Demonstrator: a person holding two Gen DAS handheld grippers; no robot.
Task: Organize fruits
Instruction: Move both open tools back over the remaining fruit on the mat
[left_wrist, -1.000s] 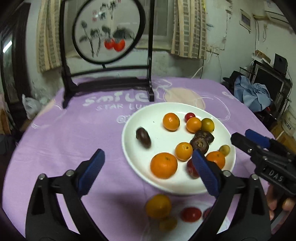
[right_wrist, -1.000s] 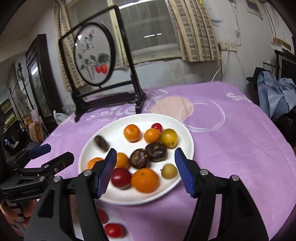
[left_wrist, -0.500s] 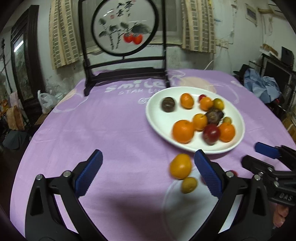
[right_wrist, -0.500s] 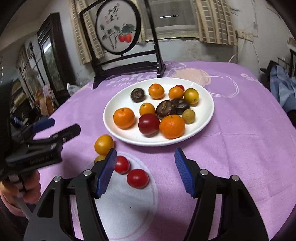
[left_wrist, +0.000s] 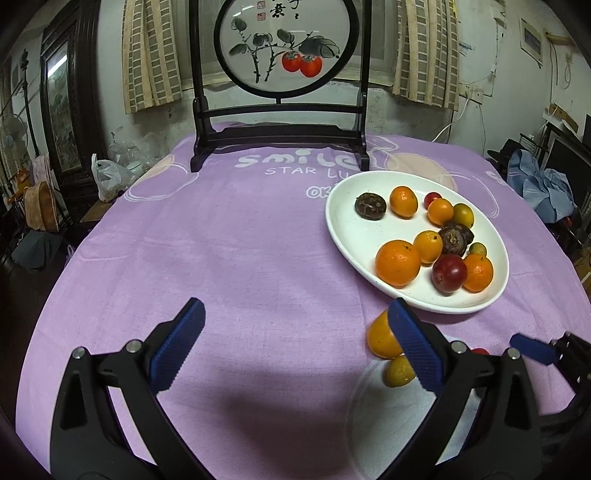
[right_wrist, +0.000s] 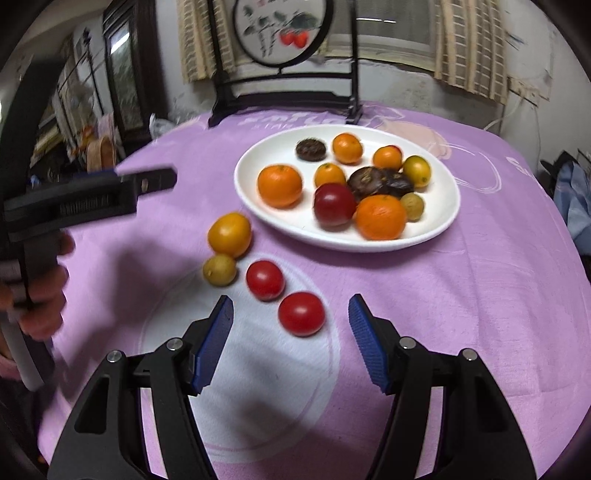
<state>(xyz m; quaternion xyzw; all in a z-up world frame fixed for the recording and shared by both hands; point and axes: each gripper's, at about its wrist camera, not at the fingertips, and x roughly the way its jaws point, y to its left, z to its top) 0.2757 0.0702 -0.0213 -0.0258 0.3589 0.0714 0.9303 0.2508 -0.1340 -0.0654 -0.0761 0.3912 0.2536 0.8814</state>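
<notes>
Both grippers empty, four fruits loose on the bench beside the plate.

Left gripper (left_wrist: 295, 345) spread wide over bare purple cloth (left_wrist: 229, 251), nothing held; right gripper (right_wrist: 291, 338) also wide open and empty, red tomato (right_wrist: 301, 314) just ahead of its tips, lower centre of the right view. Second tomato (right_wrist: 265, 279), small yellow-green fruit (right_wrist: 219, 270) and yellow-orange fruit (right_wrist: 229, 235) sit close together left of it, off the white plate (right_wrist: 439, 225), which holds oranges, a dark red fruit and dark brown fruits, centre-right. Painted screen on black stand (left_wrist: 280, 48) at top centre, on the far bench edge. In the left view, the right blue pad (left_wrist: 413, 349) covers part of the yellow-orange and yellow-green fruits; the tomatoes are nearly hidden. Right view is motion-blurred; left gripper shows at left edge, jaw gap unclear there.
</notes>
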